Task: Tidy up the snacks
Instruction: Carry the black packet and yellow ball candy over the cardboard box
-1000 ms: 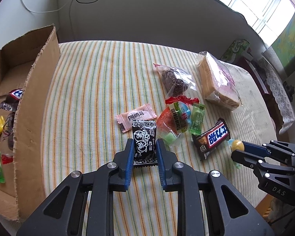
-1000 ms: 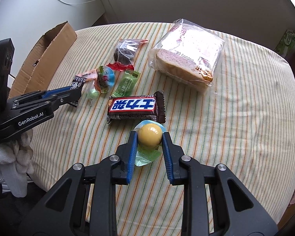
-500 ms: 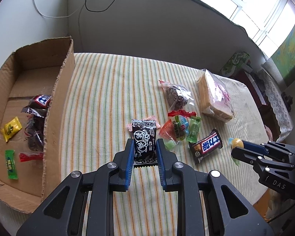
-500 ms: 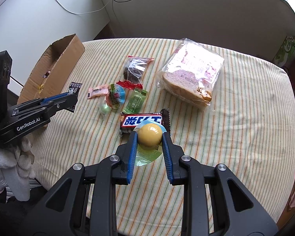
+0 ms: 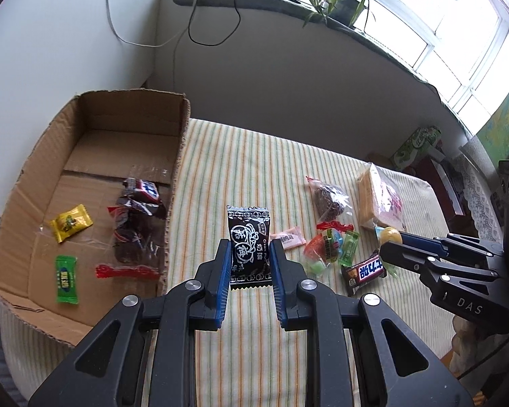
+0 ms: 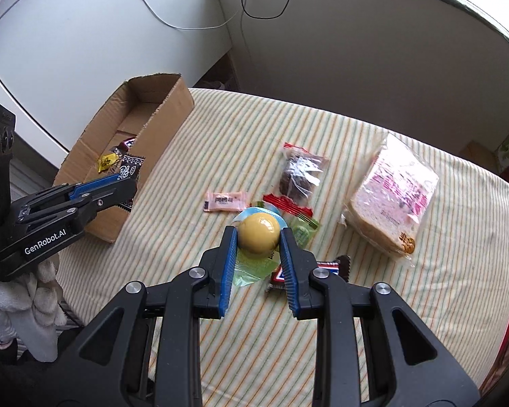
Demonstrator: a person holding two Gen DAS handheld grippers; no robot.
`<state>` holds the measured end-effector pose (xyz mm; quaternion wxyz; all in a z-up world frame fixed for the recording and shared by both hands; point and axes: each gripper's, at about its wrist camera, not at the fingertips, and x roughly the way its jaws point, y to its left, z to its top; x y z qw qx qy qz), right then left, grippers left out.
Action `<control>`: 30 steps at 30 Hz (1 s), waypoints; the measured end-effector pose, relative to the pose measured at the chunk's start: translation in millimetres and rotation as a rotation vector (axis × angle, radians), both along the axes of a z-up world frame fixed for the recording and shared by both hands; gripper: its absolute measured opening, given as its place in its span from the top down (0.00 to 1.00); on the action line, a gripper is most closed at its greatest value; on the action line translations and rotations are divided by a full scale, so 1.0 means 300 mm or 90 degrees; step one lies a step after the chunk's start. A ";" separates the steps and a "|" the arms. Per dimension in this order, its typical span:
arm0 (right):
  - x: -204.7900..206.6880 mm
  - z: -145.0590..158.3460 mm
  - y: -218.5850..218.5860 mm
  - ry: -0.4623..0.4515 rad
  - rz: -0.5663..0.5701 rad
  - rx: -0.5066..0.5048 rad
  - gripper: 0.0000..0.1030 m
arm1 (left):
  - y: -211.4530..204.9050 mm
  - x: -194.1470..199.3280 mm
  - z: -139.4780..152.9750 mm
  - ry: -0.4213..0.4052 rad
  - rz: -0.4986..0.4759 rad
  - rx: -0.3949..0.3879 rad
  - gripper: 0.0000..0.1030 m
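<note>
My left gripper (image 5: 248, 249) is shut on a black candy packet (image 5: 248, 237) and holds it above the striped table, just right of the cardboard box (image 5: 178, 142). My right gripper (image 6: 258, 234) is shut on a yellow jelly cup (image 6: 258, 234) and holds it above the loose snacks. The left gripper also shows in the right wrist view (image 6: 129, 183) beside the box (image 6: 166, 108). The right gripper also shows in the left wrist view (image 5: 390, 242).
On the table lie a pink candy (image 6: 224, 200), a dark snack bag (image 6: 300, 173), a green candy (image 6: 302, 232), a chocolate bar (image 5: 364, 271) and a bread bag (image 6: 393, 200). The box holds several snacks (image 5: 135, 224). The table's front edge is near.
Both grippers have risen with their snacks and moved left toward the box. The table and snacks look smaller and farther below.
</note>
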<state>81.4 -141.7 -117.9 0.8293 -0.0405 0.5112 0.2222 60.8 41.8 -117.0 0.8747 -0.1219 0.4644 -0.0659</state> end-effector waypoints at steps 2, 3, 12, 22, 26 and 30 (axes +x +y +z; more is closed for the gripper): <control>0.011 0.010 0.036 -0.004 0.014 0.000 0.74 | 0.022 -0.006 0.008 -0.004 0.014 -0.002 0.80; 0.016 0.014 0.052 -0.005 0.021 0.001 0.74 | 0.031 -0.009 0.010 -0.006 0.020 -0.003 0.80; 0.056 0.041 0.205 -0.023 0.084 -0.001 0.74 | 0.133 -0.033 0.034 -0.024 0.076 -0.004 0.80; 0.083 0.073 0.355 -0.039 0.138 -0.008 0.74 | 0.254 -0.068 0.042 -0.035 0.131 0.000 0.80; 0.101 0.088 0.409 -0.048 0.153 -0.008 0.74 | 0.296 -0.074 0.044 -0.039 0.150 0.002 0.80; 0.120 0.100 0.459 -0.055 0.167 -0.007 0.74 | 0.335 -0.076 0.040 -0.039 0.167 0.004 0.80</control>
